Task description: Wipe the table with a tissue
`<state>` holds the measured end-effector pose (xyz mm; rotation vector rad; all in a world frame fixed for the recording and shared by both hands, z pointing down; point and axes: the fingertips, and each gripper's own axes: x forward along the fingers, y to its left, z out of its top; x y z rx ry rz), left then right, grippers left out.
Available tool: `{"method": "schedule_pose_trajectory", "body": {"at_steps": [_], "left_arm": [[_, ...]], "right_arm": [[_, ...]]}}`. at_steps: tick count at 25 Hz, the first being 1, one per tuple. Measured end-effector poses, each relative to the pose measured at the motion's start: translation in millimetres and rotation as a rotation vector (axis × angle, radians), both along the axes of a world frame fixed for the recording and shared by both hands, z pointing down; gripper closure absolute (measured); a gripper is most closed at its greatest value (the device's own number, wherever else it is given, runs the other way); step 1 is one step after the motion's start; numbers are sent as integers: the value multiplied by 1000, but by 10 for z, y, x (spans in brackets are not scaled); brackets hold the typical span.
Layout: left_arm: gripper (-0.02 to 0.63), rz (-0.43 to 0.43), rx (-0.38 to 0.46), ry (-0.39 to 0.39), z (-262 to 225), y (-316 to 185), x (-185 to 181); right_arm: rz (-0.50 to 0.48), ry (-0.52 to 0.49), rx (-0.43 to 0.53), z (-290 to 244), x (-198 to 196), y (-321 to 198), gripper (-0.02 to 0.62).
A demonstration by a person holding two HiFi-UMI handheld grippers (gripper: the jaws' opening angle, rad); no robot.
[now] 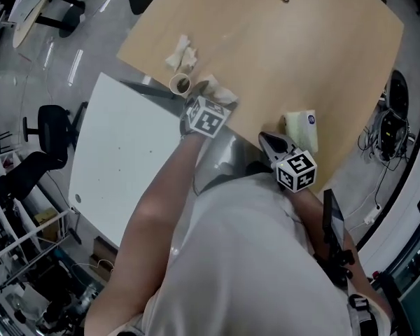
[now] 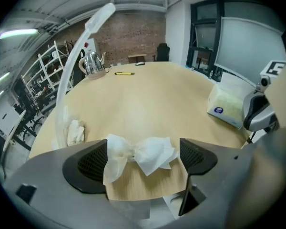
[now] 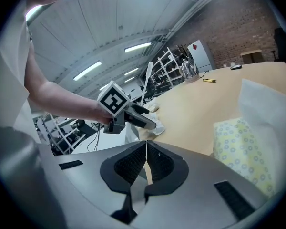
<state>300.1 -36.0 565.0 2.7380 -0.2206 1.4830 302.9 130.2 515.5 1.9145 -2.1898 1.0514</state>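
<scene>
Left gripper view — the tissue [image 2: 152, 155] is lying on the table [image 2: 157, 99] between the parted jaws of the left gripper [image 2: 143, 150]; the right gripper [image 3: 146, 163] is being held closed, empty — wiping is being judged not yet begun.

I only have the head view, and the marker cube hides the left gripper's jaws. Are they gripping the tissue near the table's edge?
Observer: No. The left gripper has its jaws wide apart. The crumpled tissue lies on the table between them, not clamped.
Reviewer: And the right gripper?
Observer: The right gripper has its jaws together, nothing between them.
Reviewer: Anything beyond my frame's top?
Observer: A metal kettle stands at the table's far edge.
</scene>
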Motion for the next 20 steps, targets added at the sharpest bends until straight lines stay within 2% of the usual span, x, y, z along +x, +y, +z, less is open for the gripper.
{"method": "schedule_pose_trajectory", "body": {"at_steps": [2, 10, 16, 20], "left_arm": [[150, -1, -4, -39, 86, -28, -24], [152, -14, -35, -125, 341, -98, -101], [160, -13, -56, -138, 351, -72, -166], [164, 30, -35, -127, 326, -25, -155]], "right_arm": [[-11, -7, 8, -42, -52, -29, 578], [-22, -34, 18, -73, -107, -126, 578], [-20, -37, 11, -36, -52, -153, 578], [-27, -36, 9, -22, -52, -164, 578]]}}
